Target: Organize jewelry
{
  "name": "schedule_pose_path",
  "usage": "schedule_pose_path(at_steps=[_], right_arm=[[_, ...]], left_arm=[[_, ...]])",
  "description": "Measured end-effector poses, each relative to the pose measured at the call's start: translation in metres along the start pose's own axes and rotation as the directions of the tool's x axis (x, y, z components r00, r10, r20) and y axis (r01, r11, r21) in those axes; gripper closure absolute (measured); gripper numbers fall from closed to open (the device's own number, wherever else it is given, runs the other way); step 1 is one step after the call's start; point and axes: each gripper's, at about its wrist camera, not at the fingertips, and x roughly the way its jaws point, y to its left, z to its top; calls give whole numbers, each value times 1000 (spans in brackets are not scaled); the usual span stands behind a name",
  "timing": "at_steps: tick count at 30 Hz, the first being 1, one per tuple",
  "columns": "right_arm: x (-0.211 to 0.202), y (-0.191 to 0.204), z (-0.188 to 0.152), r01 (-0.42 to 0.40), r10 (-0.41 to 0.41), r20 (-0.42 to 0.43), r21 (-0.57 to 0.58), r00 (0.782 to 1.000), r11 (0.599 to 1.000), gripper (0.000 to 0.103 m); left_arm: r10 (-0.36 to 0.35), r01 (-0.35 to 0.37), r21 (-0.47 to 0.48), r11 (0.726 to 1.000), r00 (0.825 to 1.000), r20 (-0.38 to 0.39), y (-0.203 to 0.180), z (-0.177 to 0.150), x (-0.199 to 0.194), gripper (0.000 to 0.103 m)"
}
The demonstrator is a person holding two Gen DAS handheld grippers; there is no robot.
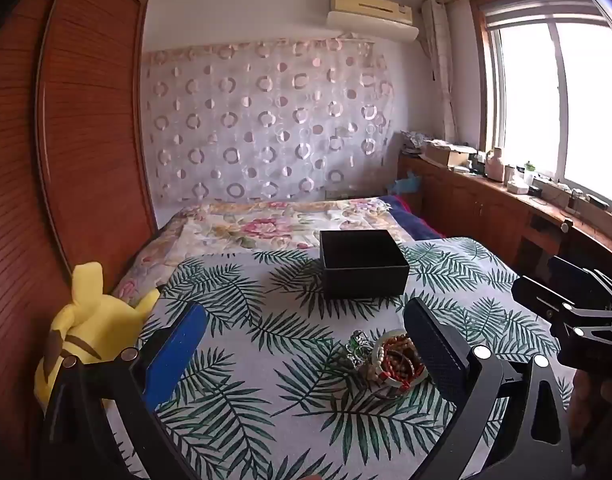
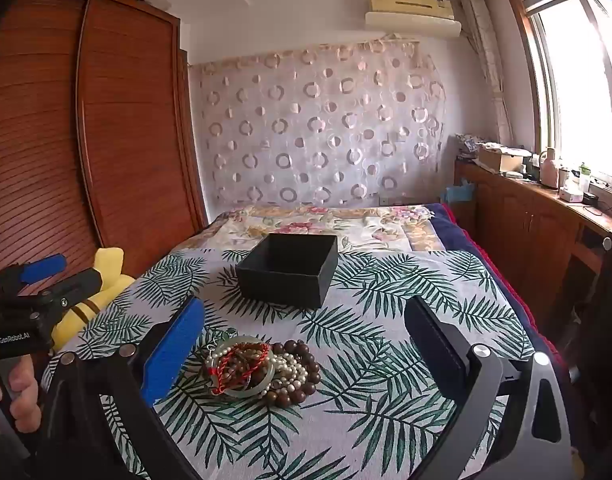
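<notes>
**Bedside jewelry sorting: items on hand**

- Left gripper (image 1: pixel 301 344): fingers spread wide, nothing between them; held above the near part of the cloth. Blue pad on one finger (image 1: pixel 173 354), dark pad on the other.
- Right gripper (image 2: pixel 301 340): likewise spread wide and holding nothing, poised over the pile. In the left wrist view it shows at the right edge.
- Jewelry pile (image 2: pixel 261 370): one tangled heap on the cloth, near the front, lying between the right gripper's fingers but touching neither. Contents: dark brown wooden bead strand (image 2: pixel 301 350), white pearl strand (image 2: pixel 291 368), pale green bangle (image 2: pixel 241 392), red cord (image 2: pixel 225 360). A small green and silver piece (image 1: pixel 358 346) sits at the heap's left edge.
- Black box (image 2: pixel 287 270): open-topped, upright, beyond the pile and apart from it; inside too dark to make out.
- Leaf-print cloth (image 2: pixel 386 360): covers the surface bearing pile and box.
- Floral bedspread (image 1: pixel 265 224): behind the cloth.
- Yellow plush toy (image 1: pixel 85 320): at the cloth's left edge, by the wooden wardrobe (image 1: pixel 89 120).
</notes>
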Motion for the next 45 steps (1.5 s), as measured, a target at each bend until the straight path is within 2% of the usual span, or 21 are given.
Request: schedule_pose_path(at_steps=[45], right_arm=[[-4,1,0,1,-1,4,0,1000,1000,2]], left_arm=[[0,0,-5,1000,1000,6,-1,1,-1,7]])
